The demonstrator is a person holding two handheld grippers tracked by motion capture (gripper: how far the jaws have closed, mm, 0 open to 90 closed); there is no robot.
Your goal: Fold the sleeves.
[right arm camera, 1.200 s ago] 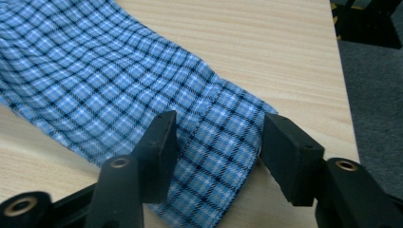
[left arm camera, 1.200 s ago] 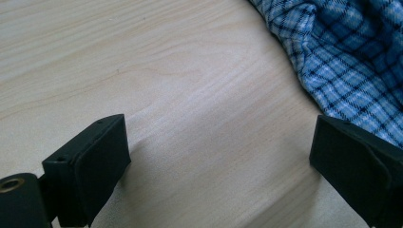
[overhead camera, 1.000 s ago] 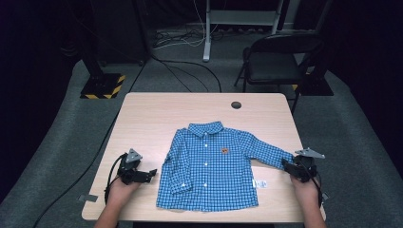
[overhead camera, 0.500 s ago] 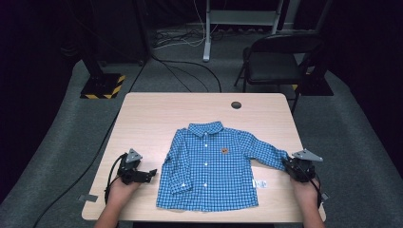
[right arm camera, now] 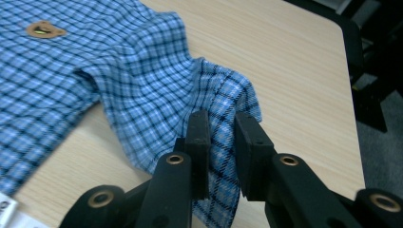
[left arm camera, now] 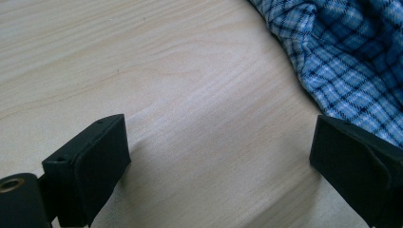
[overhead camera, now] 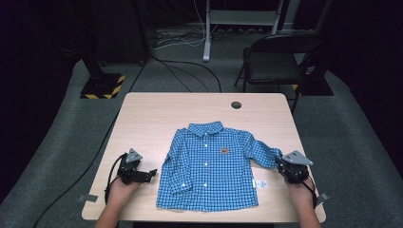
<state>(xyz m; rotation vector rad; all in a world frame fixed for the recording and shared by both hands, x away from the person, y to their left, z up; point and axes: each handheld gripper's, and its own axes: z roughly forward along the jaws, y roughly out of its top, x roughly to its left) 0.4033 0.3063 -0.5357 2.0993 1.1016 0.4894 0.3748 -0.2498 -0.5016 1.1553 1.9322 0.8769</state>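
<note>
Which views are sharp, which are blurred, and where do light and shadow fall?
High view: the light wooden table is evenly lit, the surrounding room dark, the blue checked shirt slightly soft. Left gripper view: wood grain crisp, the near black jaws blurred, casting soft shadows. Right gripper view: the shirt's sleeve cuff is sharp, the far background blurred.

Black two-jawed tongs (right arm camera: 221, 142), brass-ringed screw holes, grey triangular top plates.

A pale wood worktop (overhead camera: 157, 114) stands on grey carpet (overhead camera: 57, 142); beyond its far edge a black chair (overhead camera: 275, 59) and cables (overhead camera: 190, 64) sit in dim light.
</note>
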